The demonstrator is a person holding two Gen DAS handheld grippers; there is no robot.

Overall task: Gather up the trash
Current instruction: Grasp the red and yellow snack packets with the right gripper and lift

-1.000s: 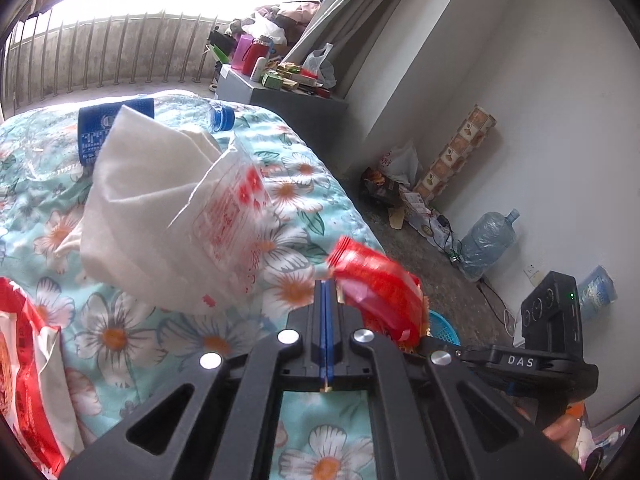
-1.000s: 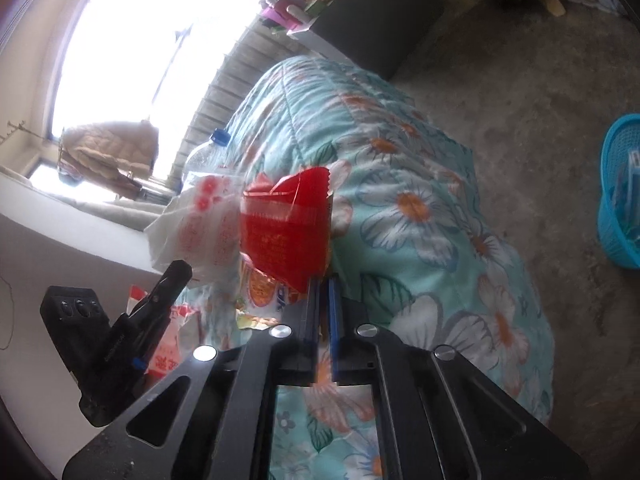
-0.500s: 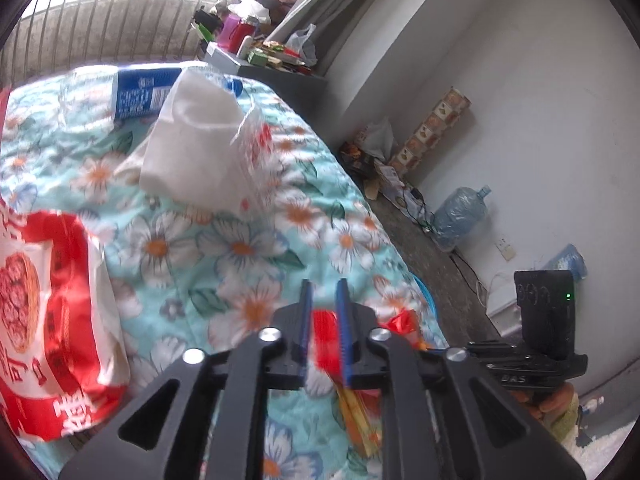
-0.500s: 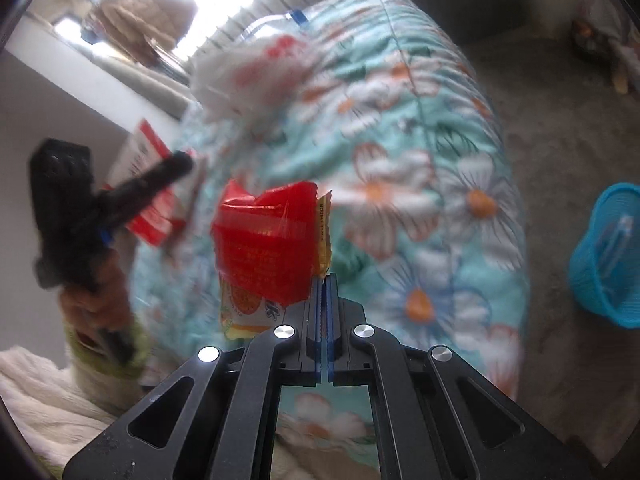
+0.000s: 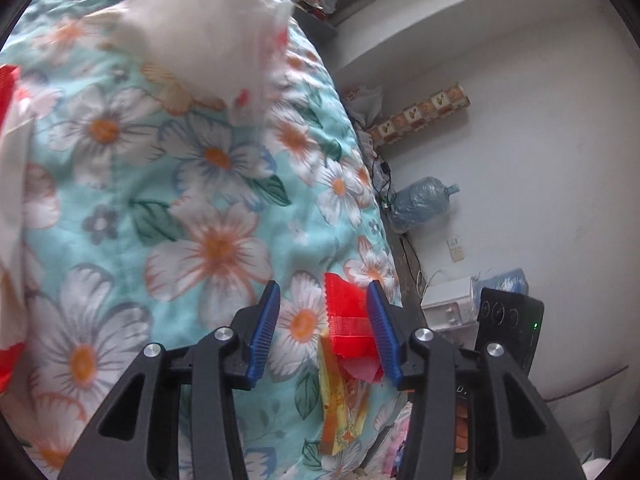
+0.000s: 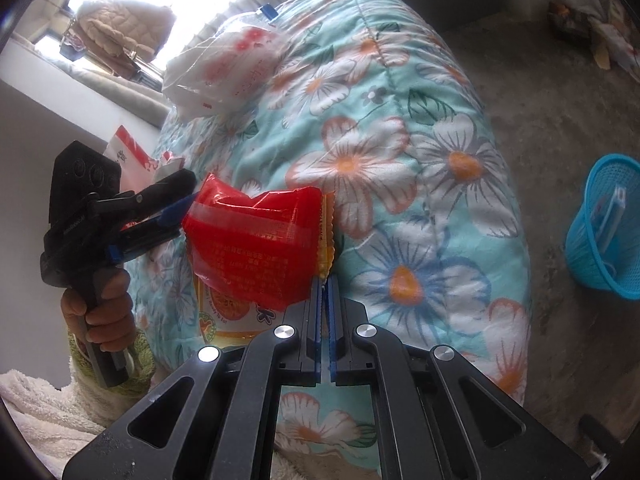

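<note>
Red crinkly film, a snack wrapper [image 6: 256, 248], is pinched at its edge in the clenched right claw [image 6: 325, 280], with a yellow packet [image 6: 224, 312] caught behind it. Beside the wrapper's far end, the left claw [image 5: 324, 334] is opening, its pads around that end but not pressing. Both packets hang above the floral quilt [image 6: 400, 200]. They look light, thin and slippery, so the crimped seam seems the safest hold. Beyond the wrapper, on the floor, stands a blue basket [image 6: 608, 224].

A wrapper [image 6: 256, 248] hangs above the quilt [image 6: 400, 128], a tissue pack [image 6: 224, 68] lies farther back on it, and a basket [image 6: 608, 232] stands on the floor [image 6: 560, 100] to the right.
</note>
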